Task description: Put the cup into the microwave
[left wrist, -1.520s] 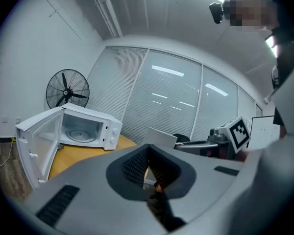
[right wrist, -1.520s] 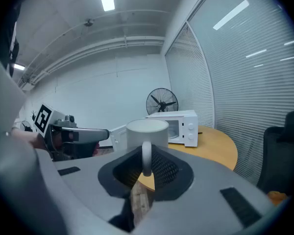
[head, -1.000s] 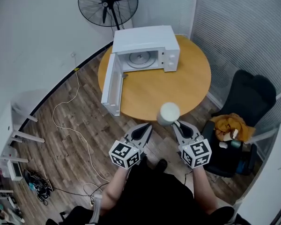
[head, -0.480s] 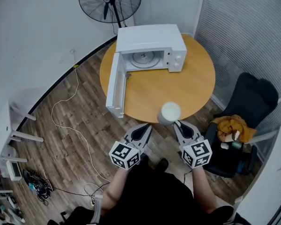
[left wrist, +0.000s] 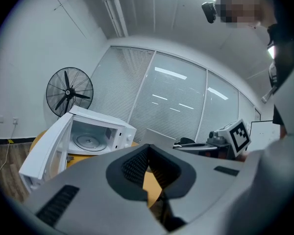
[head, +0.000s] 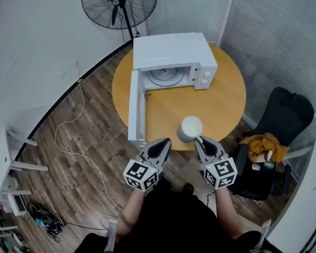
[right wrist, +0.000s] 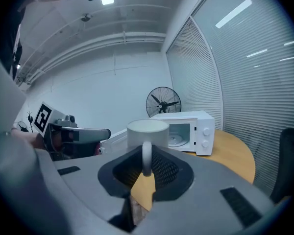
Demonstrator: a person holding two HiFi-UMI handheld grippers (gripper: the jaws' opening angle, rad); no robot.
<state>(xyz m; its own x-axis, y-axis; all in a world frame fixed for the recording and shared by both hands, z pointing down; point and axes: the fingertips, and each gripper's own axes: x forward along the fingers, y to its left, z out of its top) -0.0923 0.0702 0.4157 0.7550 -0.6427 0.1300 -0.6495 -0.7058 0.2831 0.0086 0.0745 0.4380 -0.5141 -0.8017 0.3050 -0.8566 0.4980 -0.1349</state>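
Observation:
A white cup [head: 190, 128] hangs over the near edge of the round wooden table [head: 226, 99]. My right gripper [head: 199, 139] is shut on the cup's handle, and in the right gripper view the cup [right wrist: 147, 131] stands upright at the jaw tips [right wrist: 146, 154]. The white microwave [head: 174, 57] sits at the table's far side with its door [head: 137, 109] swung open to the left and the turntable showing. The microwave [right wrist: 186, 128] lies straight ahead of the cup. My left gripper [head: 165, 141] hovers just left of the cup, shut with nothing in it [left wrist: 148, 148].
A standing fan [head: 118, 1] is behind the microwave. A black chair [head: 287, 117] with an orange cloth [head: 262, 144] stands right of the table. A white cable [head: 73, 136] runs over the wooden floor on the left. Blinds line the right wall.
Both grippers and the cup have moved forward toward the table; the table and microwave now lie nearer, and the cup is over the table's near edge. The grip has not changed.

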